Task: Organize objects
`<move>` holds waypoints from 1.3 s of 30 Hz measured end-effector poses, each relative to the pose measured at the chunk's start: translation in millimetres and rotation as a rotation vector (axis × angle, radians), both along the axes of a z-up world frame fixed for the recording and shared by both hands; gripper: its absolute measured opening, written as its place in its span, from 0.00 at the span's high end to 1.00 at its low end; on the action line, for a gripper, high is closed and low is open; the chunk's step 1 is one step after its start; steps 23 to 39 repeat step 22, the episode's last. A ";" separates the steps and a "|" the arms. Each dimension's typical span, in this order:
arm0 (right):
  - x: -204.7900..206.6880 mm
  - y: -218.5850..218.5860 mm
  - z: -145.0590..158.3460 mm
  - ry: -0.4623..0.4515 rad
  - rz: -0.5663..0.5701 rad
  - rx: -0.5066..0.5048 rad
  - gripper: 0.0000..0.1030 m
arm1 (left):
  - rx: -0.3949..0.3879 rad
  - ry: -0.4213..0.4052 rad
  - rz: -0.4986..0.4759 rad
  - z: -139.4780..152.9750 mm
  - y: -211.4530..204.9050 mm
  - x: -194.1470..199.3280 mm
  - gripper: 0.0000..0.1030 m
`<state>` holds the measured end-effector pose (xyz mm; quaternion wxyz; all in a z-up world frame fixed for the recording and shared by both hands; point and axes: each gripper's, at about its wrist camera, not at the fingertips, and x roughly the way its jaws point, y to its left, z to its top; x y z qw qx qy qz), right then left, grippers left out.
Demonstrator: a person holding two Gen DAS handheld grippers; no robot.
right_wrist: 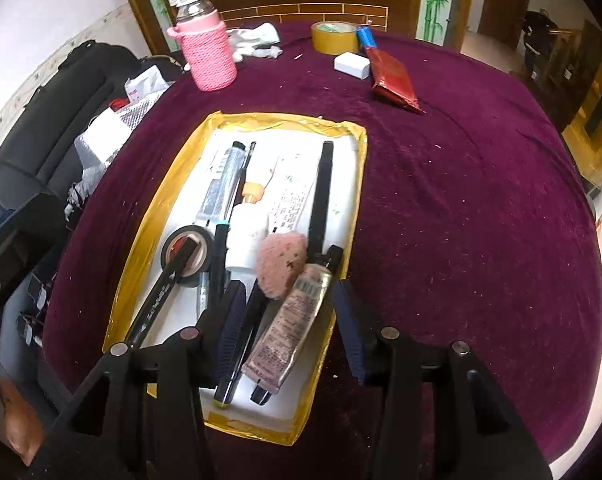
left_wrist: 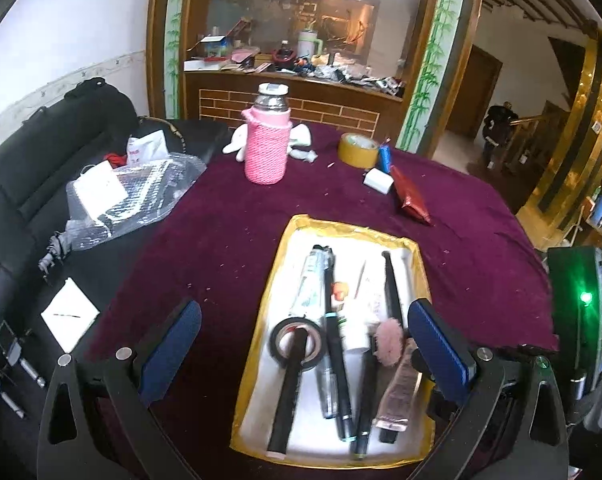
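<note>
Maroon velvet covers the tabletop (left_wrist: pixel 229 216), and on it sits a yellow-rimmed tray (right_wrist: pixel 149 216) already holding pens, tubes, a black tape roll (left_wrist: pixel 299 343) and a pink puff (right_wrist: pixel 281 265). Outside the tray, at the far side, lie a pink-sleeved bottle (left_wrist: pixel 267 142), yellow tape roll (left_wrist: pixel 357 149), white block (right_wrist: pixel 352 65) and red packet (right_wrist: pixel 393 80).

Judgement: a placing step looks finished; the next pick should be one of those far loose items. Clear the tray rim before reaching across, so nothing inside is dragged.

Left hand-held gripper (left_wrist: pixel 305 356) hangs above the tray's near half, tilted downward, jaws fully spread and empty. Right hand-held gripper (right_wrist: pixel 291 332) points steeply down over the tray's near right corner, jaws partly apart, straddling a clear tube (right_wrist: pixel 289 328) and a dark pen without pressing on either.
</note>
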<state>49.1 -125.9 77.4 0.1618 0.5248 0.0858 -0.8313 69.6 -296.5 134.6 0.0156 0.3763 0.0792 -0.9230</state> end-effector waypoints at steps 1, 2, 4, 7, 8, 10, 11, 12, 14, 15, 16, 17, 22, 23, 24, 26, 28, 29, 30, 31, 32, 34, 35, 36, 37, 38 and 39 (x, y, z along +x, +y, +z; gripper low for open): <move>0.6 -1.1 -0.8 -0.002 0.002 0.004 0.57 | -0.012 -0.003 0.002 -0.8 0.6 0.4 0.01; 1.1 -2.1 -1.6 -0.004 0.003 0.008 0.57 | -0.018 -0.006 0.000 -1.7 1.1 0.9 0.01; 1.7 -3.6 -1.9 -0.006 0.003 0.015 0.57 | -0.026 -0.014 -0.005 -3.9 2.7 1.6 0.01; 2.8 -6.0 -3.6 -0.008 0.010 0.025 0.57 | -0.041 -0.032 -0.007 -8.1 4.9 2.0 0.01; 3.6 -7.0 -3.8 -0.006 0.011 0.031 0.57 | -0.040 -0.037 -0.004 -9.5 4.5 2.5 0.01; 5.2 -8.5 -4.9 0.001 0.014 0.047 0.57 | -0.049 -0.053 0.011 -12.8 3.3 2.4 0.01; 5.7 -9.0 -5.0 0.002 0.014 0.049 0.57 | -0.052 -0.060 0.016 -14.4 3.0 2.6 0.01; 6.0 -8.9 -5.8 0.001 0.014 0.051 0.57 | -0.054 -0.067 0.021 -15.8 2.5 2.6 0.01; 6.5 -9.0 -7.2 -0.003 0.012 0.054 0.57 | -0.059 -0.081 0.029 -18.1 2.1 2.2 0.01; 6.4 -9.0 -8.0 -0.006 0.010 0.056 0.57 | -0.067 -0.086 0.036 -19.1 2.3 2.3 0.01; 6.3 -8.6 -9.1 -0.010 0.008 0.057 0.57 | -0.080 -0.093 0.043 -20.3 2.5 2.4 0.01; 6.1 -8.0 -10.5 -0.015 0.007 0.057 0.57 | -0.094 -0.098 0.050 -21.3 3.3 2.8 0.01; 8.2 -4.6 -15.7 -0.034 0.012 0.054 0.57 | -0.120 -0.133 0.058 -27.3 8.7 2.9 0.01; 8.2 -4.6 -15.7 -0.034 0.012 0.054 0.57 | -0.120 -0.133 0.058 -27.3 8.7 2.9 0.01; 8.2 -4.6 -15.7 -0.034 0.012 0.054 0.57 | -0.120 -0.133 0.058 -27.3 8.7 2.9 0.01; 8.2 -4.6 -15.7 -0.034 0.012 0.054 0.57 | -0.120 -0.133 0.058 -27.3 8.7 2.9 0.01; 8.2 -4.6 -15.7 -0.034 0.012 0.054 0.57 | -0.120 -0.133 0.058 -27.3 8.7 2.9 0.01; 8.2 -4.6 -15.7 -0.034 0.012 0.054 0.57 | -0.120 -0.133 0.058 -27.3 8.7 2.9 0.01; 8.2 -4.6 -15.7 -0.034 0.012 0.054 0.57 | -0.120 -0.133 0.058 -27.3 8.7 2.9 0.01; 8.2 -4.6 -15.7 -0.034 0.012 0.054 0.57 | -0.120 -0.133 0.058 -27.3 8.7 2.9 0.01; 8.2 -4.6 -15.7 -0.034 0.012 0.054 0.57 | -0.120 -0.133 0.058 -27.3 8.7 2.9 0.01; 8.2 -4.6 -15.7 -0.034 0.012 0.054 0.57 | -0.120 -0.133 0.058 -27.3 8.7 2.9 0.01; 8.2 -4.6 -15.7 -0.034 0.012 0.054 0.57 | -0.120 -0.133 0.058 -27.3 8.7 2.9 0.01; 8.2 -4.6 -15.7 -0.034 0.012 0.054 0.57 | -0.120 -0.133 0.058 -27.3 8.7 2.9 0.01; 8.2 -4.6 -15.7 -0.034 0.012 0.054 0.57 | -0.120 -0.133 0.058 -27.3 8.7 2.9 0.01; 8.2 -4.6 -15.7 -0.034 0.012 0.054 0.57 | -0.120 -0.133 0.058 -27.3 8.7 2.9 0.01; 8.2 -4.6 -15.7 -0.034 0.012 0.054 0.57 | -0.120 -0.133 0.058 -27.3 8.7 2.9 0.01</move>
